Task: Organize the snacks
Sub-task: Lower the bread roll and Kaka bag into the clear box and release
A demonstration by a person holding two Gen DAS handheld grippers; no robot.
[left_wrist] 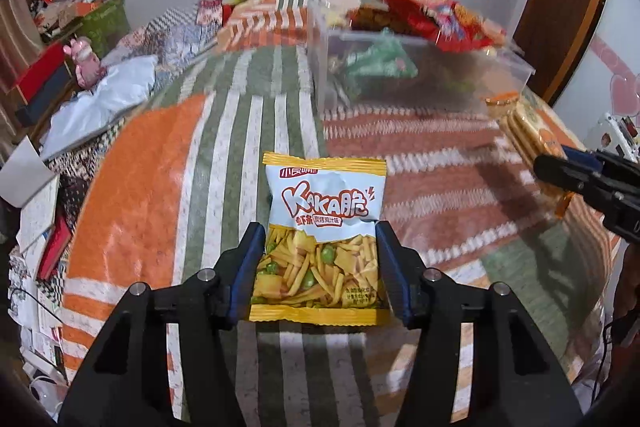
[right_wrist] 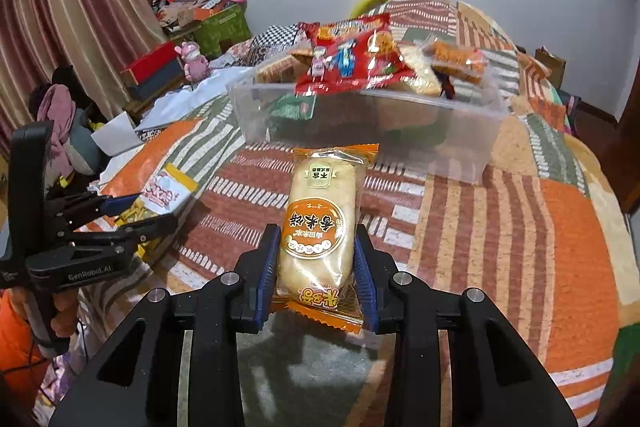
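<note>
My left gripper (left_wrist: 320, 239) is shut on a yellow and light-blue chips packet (left_wrist: 324, 227), held above the striped bedspread. It also shows in the right wrist view (right_wrist: 138, 217) with the chips packet (right_wrist: 166, 193). My right gripper (right_wrist: 316, 239) is shut on an orange rice-cracker packet (right_wrist: 322, 223), which also shows in the left wrist view (left_wrist: 528, 135) with the right gripper (left_wrist: 560, 173). A clear plastic bin (right_wrist: 460, 155) holding several snacks, a red packet (right_wrist: 352, 53) on top, stands beyond both grippers; it also appears in the left wrist view (left_wrist: 320, 67).
The patchwork bedspread (right_wrist: 520, 227) covers the bed. Boxes, a pink toy (right_wrist: 194, 61) and papers crowd the left side by the curtain (right_wrist: 80, 7). A wooden door frame (left_wrist: 560, 7) stands at the right.
</note>
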